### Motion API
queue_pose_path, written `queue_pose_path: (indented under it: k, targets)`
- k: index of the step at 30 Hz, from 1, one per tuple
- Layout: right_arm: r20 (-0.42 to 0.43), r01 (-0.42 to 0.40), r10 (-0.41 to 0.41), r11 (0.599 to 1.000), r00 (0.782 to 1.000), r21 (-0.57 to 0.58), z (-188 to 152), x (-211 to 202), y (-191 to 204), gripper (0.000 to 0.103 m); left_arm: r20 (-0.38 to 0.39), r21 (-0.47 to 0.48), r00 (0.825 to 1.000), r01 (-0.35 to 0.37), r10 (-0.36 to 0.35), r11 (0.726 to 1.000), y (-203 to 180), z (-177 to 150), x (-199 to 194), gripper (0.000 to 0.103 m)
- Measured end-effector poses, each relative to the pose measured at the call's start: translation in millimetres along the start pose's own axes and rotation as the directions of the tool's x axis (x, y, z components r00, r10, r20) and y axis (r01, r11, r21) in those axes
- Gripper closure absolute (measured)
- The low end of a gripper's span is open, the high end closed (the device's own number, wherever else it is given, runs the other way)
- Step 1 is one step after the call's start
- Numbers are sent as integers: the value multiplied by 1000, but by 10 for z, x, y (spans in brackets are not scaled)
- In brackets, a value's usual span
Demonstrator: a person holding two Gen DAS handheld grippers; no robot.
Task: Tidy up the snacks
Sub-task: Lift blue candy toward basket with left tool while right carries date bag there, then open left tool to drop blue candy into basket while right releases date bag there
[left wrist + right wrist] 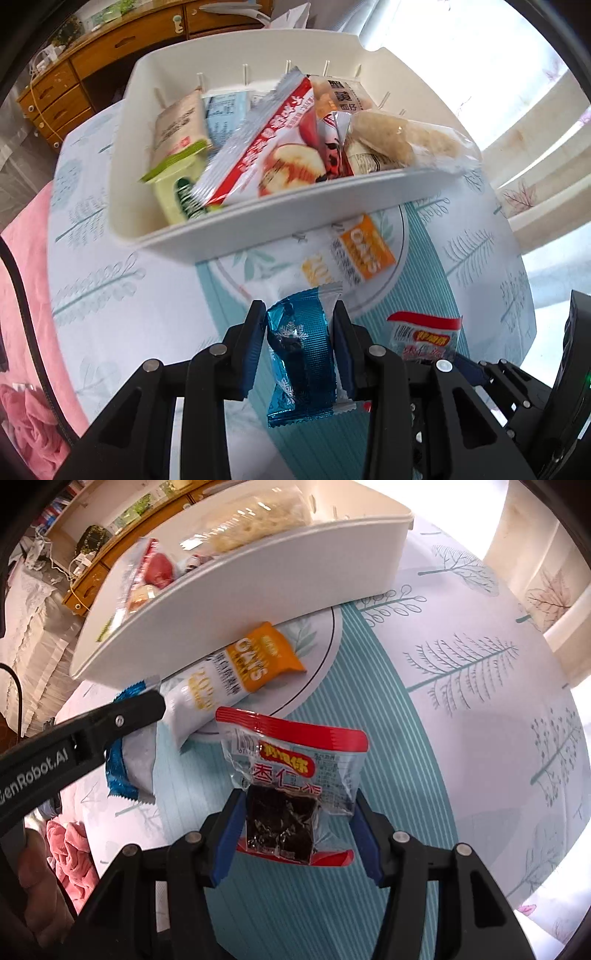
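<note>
A: Left wrist view: what does the left claw (299,341) hold?

B: Its jaws are pressed tight on a crinkled blue foil snack packet with white snowflakes (301,354), low in the centre of the frame, lifted above the table (110,280) with its leaf-print cloth.

A: And the right claw (297,814)?

B: In the right wrist view it grips a clear plastic packet with a red top band and a dark block inside (291,775), at centre frame, jaws partly drawn in around it.

A: Where do the snacks go?

B: Judging by the task, into the cream rectangular plastic bin (295,218) filling the upper half of the left view. It already holds several packets, among them a red-and-white pouch (269,147) and a clear bag of pale crackers (402,142).

A: What is left?

B: The two held packets, and a white-and-orange oat bar wrapper (354,254) lying on the table just below the bin's near wall. The job looks well advanced, not finished.
</note>
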State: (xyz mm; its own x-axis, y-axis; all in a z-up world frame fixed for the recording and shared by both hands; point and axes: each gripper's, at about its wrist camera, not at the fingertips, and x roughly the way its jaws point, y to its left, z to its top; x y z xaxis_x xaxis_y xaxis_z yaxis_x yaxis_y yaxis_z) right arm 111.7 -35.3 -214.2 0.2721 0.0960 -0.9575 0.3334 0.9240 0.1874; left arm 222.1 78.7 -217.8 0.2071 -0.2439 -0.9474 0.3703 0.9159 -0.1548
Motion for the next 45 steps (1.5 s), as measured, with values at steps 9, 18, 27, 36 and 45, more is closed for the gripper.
queue_pose_path:
  k: [9, 18, 27, 36, 45]
  targets:
    - [67, -21, 21, 1000, 998, 5, -319, -369, -71, 47, 68, -10, 998, -11, 11, 1000, 182, -329, -646, 69]
    - [155, -33, 31, 999, 987, 8, -204, -752, -15, 47, 157, -39, 986, -47, 53, 998, 312, -310, -1231, 69]
    - [200, -91, 111, 990, 973, -106, 266, -1081, 49, 47, 208, -144, 973, -75, 104, 987, 310, 23, -1517, 69]
    - [194, -145, 191, 963, 962, -225, 938, -1158, -69, 47, 242, -303, 959, -71, 149, 950, 193, 483, -1538, 69]
    - [176, -188, 239, 946, 955, -263, 1569, -1061, -298, 46, 213, -376, 958, -99, 190, 921, 22, 953, -1318, 69]
